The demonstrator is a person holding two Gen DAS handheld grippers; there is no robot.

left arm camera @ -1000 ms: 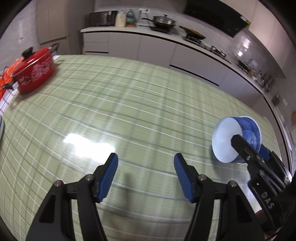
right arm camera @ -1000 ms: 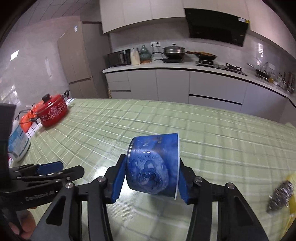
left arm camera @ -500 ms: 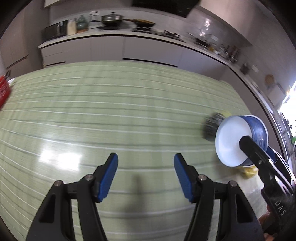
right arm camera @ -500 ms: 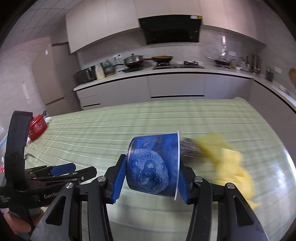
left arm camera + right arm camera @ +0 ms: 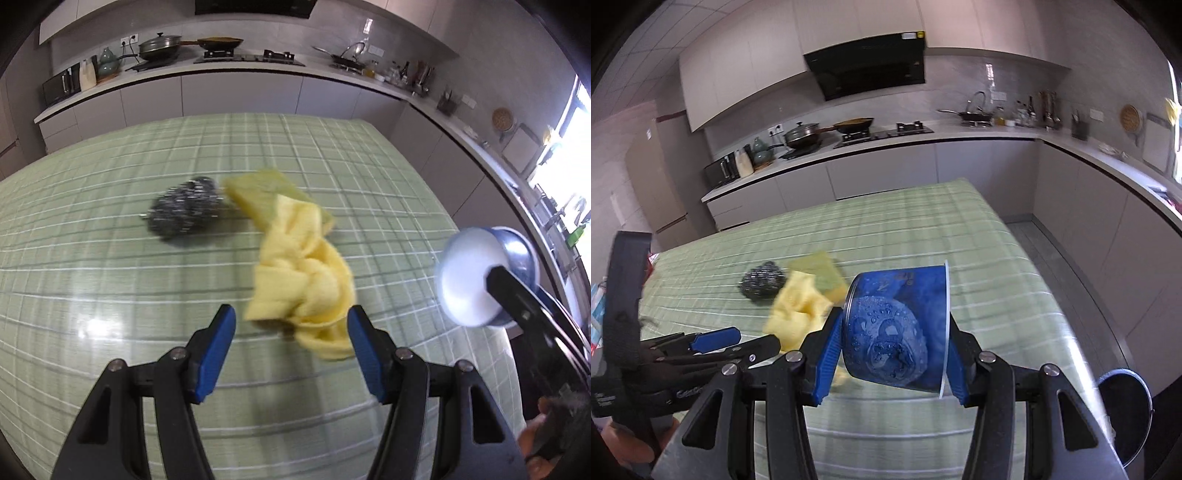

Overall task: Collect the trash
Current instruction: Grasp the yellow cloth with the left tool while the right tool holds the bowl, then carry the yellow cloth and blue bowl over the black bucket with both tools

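- Right gripper (image 5: 894,354) clamped on the blue cup (image 5: 897,332), held on its side, rim to the right.
- Left gripper (image 5: 288,347) spread wide, empty, just short of the yellow cloth (image 5: 299,280).
- Best carried level, clear of the table (image 5: 997,266).
- Dark bin (image 5: 1123,413) low right, off the table's edge: likely drop point; release only once over its mouth.
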